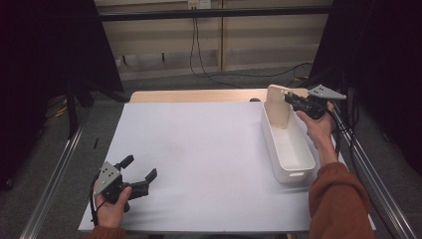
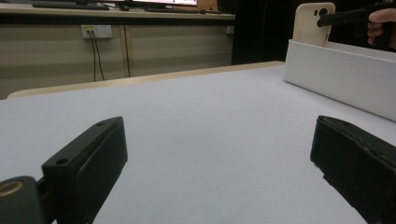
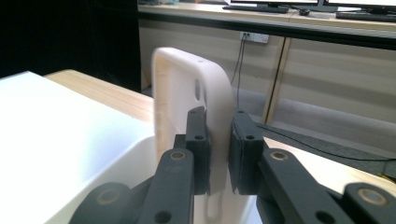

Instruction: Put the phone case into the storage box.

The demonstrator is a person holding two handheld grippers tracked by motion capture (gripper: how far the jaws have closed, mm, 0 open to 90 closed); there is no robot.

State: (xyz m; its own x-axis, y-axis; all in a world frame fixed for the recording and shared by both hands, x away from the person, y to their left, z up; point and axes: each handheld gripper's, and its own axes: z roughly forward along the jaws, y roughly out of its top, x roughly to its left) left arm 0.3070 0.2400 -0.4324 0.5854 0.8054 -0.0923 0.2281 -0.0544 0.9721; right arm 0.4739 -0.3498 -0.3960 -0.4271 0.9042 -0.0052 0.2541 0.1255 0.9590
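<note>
A: Dark curtains either side, beige wall with a socket behind, white sheet over the wooden bench (image 1: 199,95). What have you got?

B: My right gripper (image 1: 290,100) has its jaws clamped on a cream phone case (image 1: 277,105), pinching one thin wall near the camera cutout. Case stands upright over the far end of the white bin (image 1: 278,160).

A: How does it handle?

B: Judging by looks: light, thin shell, probably a bit flexible, smooth so it could slip or twist in the pads. Edge grip on the wall works; squeezing the open middle would likely flex it. Not fragile, I'd say.

A: Bin contents?

B: Long white plastic bin, handle slot at its near end. The part of the floor I can see is bare; the case is at the far end, and I can't tell whether its bottom edge touches the bin floor.

A: Left side?

B: My left gripper (image 1: 141,174) sits well away from the bin, near the bench's front edge, jaws spread wide, nothing between them.
</note>
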